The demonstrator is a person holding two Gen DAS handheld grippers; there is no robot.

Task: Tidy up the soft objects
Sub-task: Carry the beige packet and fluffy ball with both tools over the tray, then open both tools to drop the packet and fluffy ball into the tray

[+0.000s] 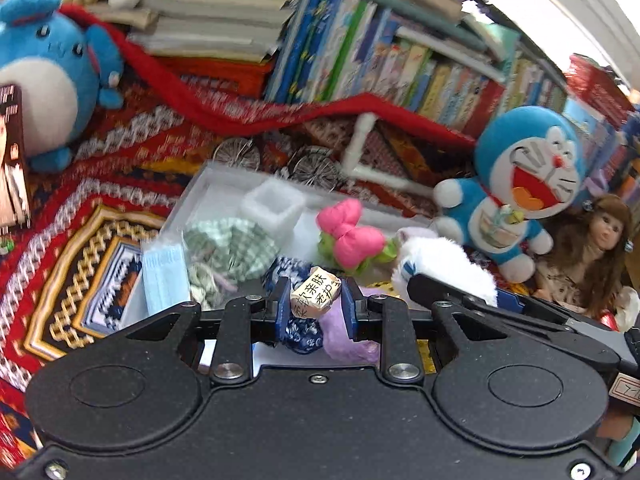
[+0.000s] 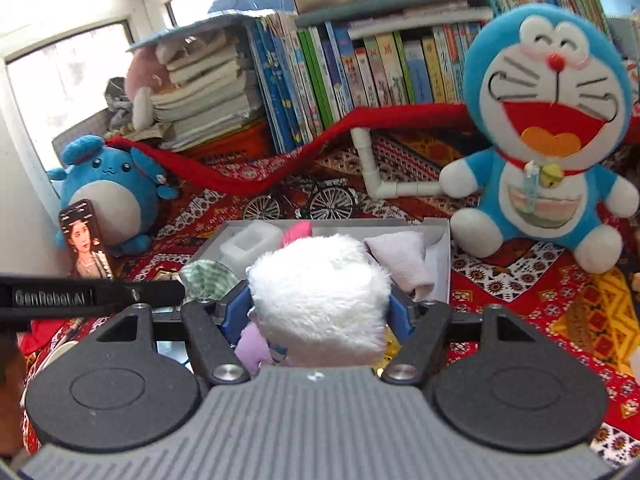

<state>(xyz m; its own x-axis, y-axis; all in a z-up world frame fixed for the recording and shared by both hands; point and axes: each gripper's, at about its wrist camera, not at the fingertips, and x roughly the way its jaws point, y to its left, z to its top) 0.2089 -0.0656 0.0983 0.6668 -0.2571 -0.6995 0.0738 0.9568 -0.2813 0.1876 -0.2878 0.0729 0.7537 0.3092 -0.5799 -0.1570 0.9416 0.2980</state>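
My left gripper (image 1: 315, 300) is shut on a small beige tissue pack (image 1: 315, 293) printed with black characters, held over the near end of a white box (image 1: 208, 180). In the box lie a green checked cloth (image 1: 230, 246), a blue face mask (image 1: 165, 276), a pink bow toy (image 1: 352, 232), a blue floral cloth (image 1: 302, 330) and a lilac cloth (image 1: 346, 338). My right gripper (image 2: 322, 308) is shut on a white fluffy plush (image 2: 320, 284), also over the box (image 2: 442, 248); the plush shows in the left wrist view (image 1: 440, 264).
A Doraemon plush (image 2: 548, 128) sits right of the box, a round blue plush (image 2: 106, 192) and a photo card (image 2: 86, 240) to the left. A doll (image 1: 592, 248) lies at the right. A model bicycle (image 2: 304, 202), white pipe (image 2: 372, 164), red scarf and rows of books stand behind.
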